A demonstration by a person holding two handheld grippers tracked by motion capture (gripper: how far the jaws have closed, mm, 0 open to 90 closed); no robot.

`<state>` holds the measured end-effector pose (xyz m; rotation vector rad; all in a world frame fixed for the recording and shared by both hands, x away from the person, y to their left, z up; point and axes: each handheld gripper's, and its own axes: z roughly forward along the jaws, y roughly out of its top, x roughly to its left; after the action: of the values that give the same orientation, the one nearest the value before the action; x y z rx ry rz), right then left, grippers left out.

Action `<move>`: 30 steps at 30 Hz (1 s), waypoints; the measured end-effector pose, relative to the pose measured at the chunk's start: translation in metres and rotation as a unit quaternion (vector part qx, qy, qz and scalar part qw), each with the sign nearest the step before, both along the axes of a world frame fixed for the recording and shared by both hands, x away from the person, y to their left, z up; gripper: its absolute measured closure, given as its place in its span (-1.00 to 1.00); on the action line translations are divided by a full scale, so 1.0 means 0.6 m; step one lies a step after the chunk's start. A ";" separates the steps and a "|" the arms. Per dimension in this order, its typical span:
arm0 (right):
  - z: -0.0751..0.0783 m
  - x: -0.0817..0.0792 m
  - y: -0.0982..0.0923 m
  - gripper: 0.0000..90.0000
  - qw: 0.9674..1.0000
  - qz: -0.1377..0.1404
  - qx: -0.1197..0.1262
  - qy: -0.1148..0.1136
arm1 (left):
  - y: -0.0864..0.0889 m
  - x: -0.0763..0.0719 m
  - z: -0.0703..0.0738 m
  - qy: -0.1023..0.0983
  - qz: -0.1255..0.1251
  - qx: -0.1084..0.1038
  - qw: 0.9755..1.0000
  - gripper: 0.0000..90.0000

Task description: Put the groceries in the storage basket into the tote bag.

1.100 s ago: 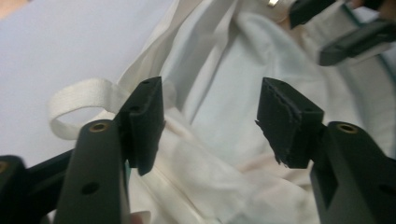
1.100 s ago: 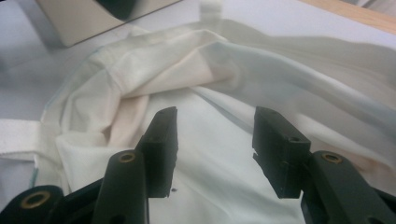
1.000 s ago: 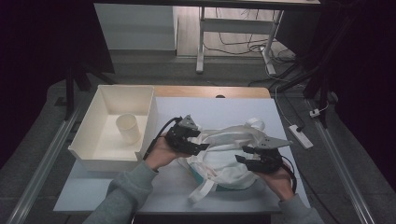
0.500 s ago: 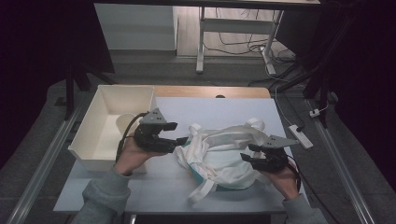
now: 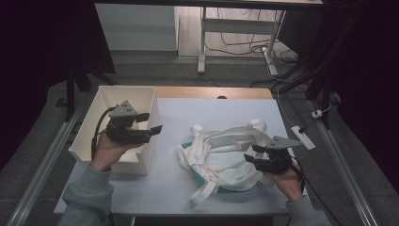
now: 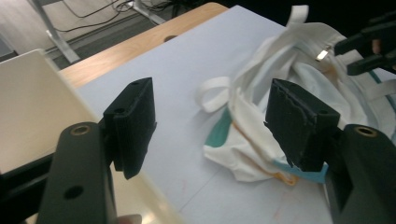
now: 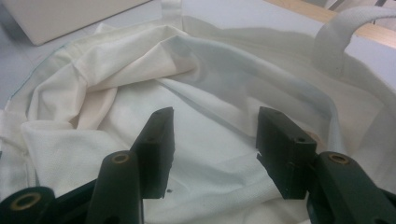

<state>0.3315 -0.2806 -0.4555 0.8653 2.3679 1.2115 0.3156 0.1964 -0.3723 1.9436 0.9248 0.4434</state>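
The crumpled white cloth bag (image 5: 226, 157) lay on the counter (image 5: 211, 110) just right of the white bin (image 5: 147, 101), under the right gripper (image 5: 256, 155), fingers spread and empty; the left gripper (image 5: 153, 125), fingers just widened and empty, hung over the bin's edge, farther away.

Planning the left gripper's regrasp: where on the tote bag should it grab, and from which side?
Probably the strap loop at the crumpled tote bag's far-left corner. It curls free of the cloth on bare table, nearest the open left gripper. Come from the bin side, jaws straddling the strap.
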 end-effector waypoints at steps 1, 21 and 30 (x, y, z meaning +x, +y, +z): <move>-0.001 -0.001 0.000 0.04 1.000 -0.002 0.000 -0.003 | 0.010 0.002 0.000 0.001 0.010 0.001 1.000 -0.27; -0.011 0.001 0.004 0.02 1.000 0.000 -0.008 0.004 | 0.109 0.088 -0.105 0.101 0.143 0.078 0.981 -0.74; -0.016 0.002 0.008 0.00 1.000 0.003 -0.017 0.010 | 0.111 0.125 -0.142 0.137 0.155 0.086 0.975 -0.92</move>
<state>0.3330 -0.2757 -0.4653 0.8633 2.4005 1.1673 0.3907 0.2629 -0.4577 2.0566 1.4208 0.4519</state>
